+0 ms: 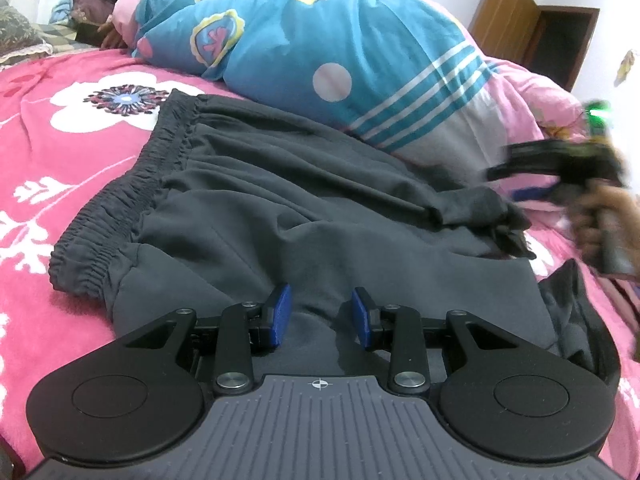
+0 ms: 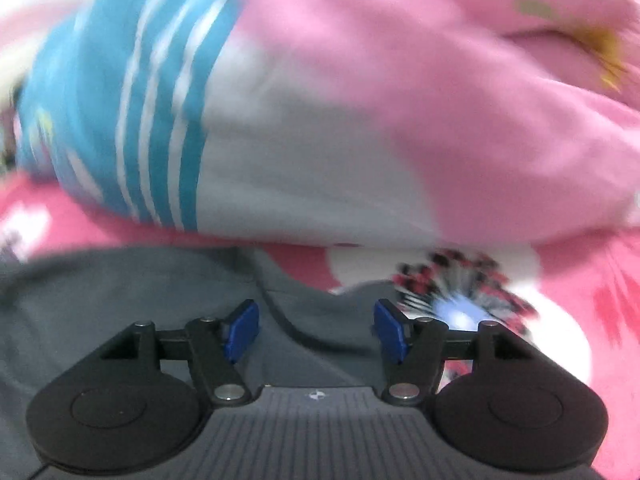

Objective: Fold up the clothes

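Dark grey trousers (image 1: pixel 280 200) are seen spread on a pink floral bedspread (image 1: pixel 60 152), directly ahead of the left gripper (image 1: pixel 320 316). The elastic waistband (image 1: pixel 132 200) is laid ahead and to the left of that gripper; the leg fabric runs off to its right, where a bunched edge (image 1: pixel 480 208) is rumpled. The garment looks laid roughly flat, probably so edges can be reached for a fold; some layers are seen doubled over near the right side, but whether that is a made fold or just a wrinkle cannot be told.

Left gripper: blue pads (image 1: pixel 280 312) held apart, nothing between them, grey cloth lying just below and in front. It is likely poised low over the near hem so that the edge can be pinched.

Right gripper (image 2: pixel 316 328): fingers wide apart, nothing clamped. In its own view, which is motion-blurred, grey trouser cloth (image 2: pixel 120 300) is found below and to its left, bedspread to its right. In the left wrist view it is seen off to the far right, blurred, gripped by a hand (image 1: pixel 600 232), above the rumpled end.

A blue-and-pink quilt (image 1: pixel 320 40) is heaped beyond the trousers, ahead of both grippers, touching the far edge of the cloth. A wooden door (image 1: pixel 516 12) is seen far right behind.

Stage is ambiguous: the scene fits either trousers flattened for folding or a partial fold being adjusted.
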Motion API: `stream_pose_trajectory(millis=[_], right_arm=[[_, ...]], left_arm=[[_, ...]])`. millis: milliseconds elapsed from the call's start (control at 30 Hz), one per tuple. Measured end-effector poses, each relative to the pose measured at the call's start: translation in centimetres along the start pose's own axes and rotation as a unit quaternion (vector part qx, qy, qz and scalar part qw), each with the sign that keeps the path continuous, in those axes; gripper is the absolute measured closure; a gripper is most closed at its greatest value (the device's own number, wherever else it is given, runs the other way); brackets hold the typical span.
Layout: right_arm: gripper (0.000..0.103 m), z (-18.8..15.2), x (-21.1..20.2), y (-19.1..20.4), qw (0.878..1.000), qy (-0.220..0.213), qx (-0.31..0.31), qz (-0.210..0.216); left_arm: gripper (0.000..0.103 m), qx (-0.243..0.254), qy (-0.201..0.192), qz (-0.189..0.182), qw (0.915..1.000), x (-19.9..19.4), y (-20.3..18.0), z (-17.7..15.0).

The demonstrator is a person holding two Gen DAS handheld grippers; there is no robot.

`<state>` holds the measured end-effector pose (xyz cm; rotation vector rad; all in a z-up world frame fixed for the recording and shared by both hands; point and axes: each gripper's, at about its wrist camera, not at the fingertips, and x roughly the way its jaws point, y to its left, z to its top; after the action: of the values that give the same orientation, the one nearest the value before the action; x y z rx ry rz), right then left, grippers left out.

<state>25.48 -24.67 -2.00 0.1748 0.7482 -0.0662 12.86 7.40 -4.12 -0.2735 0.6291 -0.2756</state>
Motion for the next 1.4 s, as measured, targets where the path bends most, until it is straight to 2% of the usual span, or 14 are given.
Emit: stream_pose_trajectory(millis=[100,333,533,633,700,733,833,933,1000,1033,1100,1200,1300,1400], right_arm=[[0.032,-1.3,-6.8,-2.4,0.999,-0.033,0.005,0.022],[0.027,-8.9,-13.2,-4.7,0.997,0.004,0.041,0.062],[0.028,-15.4,-18.5,-6.6,0.992,0.038,0.072,0.095],[0.031,-16.4,-16.5,-6.9,0.986,0.052,0.109,0.113],[0.039,-17.0,-15.1,-7.0,0.981,0.062,0.134,0.124],[0.048,-17.3,-14.4,-7.1,0.978,0.066,0.146,0.130],[0.093,-17.6,-12.7,-7.0,0.977,0.081,0.151,0.128],[0.100,-16.1,-14.2,-6.8,0.988,0.047,0.094,0.110],[0.100,-14.0,-16.8,-5.7,0.997,-0.013,0.003,0.082],[0.100,-12.8,-18.4,-4.7,0.995,-0.051,-0.055,0.065],[0.100,-12.1,-21.3,-2.6,0.976,-0.115,-0.181,0.040],[0.100,-13.8,-24.4,-0.2,0.915,-0.180,-0.362,0.010],[0.100,-17.7,-24.2,0.4,0.859,-0.178,-0.479,-0.035],[0.099,-22.7,-20.3,-0.7,0.809,-0.123,-0.563,-0.112]], left_arm=[[0.070,0.003,-0.013,0.002,0.9999,-0.6,-0.1,0.0],[0.066,0.012,-0.047,-0.015,0.9987,-2.3,-0.4,0.2],[0.064,-0.001,-0.035,-0.051,0.9981,-4.8,-0.8,-0.6],[0.060,0.000,-0.022,-0.063,0.9977,-6.6,-1.1,-2.1],[0.059,-0.001,-0.012,-0.061,0.9981,-7.7,-1.4,-3.3],[0.058,-0.006,-0.008,-0.063,0.9980,-8.2,-1.5,-3.9],[0.058,-0.032,0.005,-0.066,0.9973,-9.0,-1.3,-5.2],[0.058,-0.048,0.015,-0.066,0.9965,-9.2,-1.1,-5.9],[0.058,-0.049,0.017,-0.063,0.9967,-9.3,-0.9,-6.0],[0.058,-0.050,0.015,-0.061,0.9968,-9.4,-0.9,-6.0],[0.058,-0.061,0.016,-0.059,0.9963,-9.4,-0.5,-5.9],[0.058,-0.081,0.018,-0.059,0.9948,-9.3,0.1,-5.9],[0.058,-0.095,0.017,-0.060,0.9935,-9.4,0.5,-5.9],[0.058,-0.092,0.019,-0.057,0.9940,-9.3,0.3,-5.9]])
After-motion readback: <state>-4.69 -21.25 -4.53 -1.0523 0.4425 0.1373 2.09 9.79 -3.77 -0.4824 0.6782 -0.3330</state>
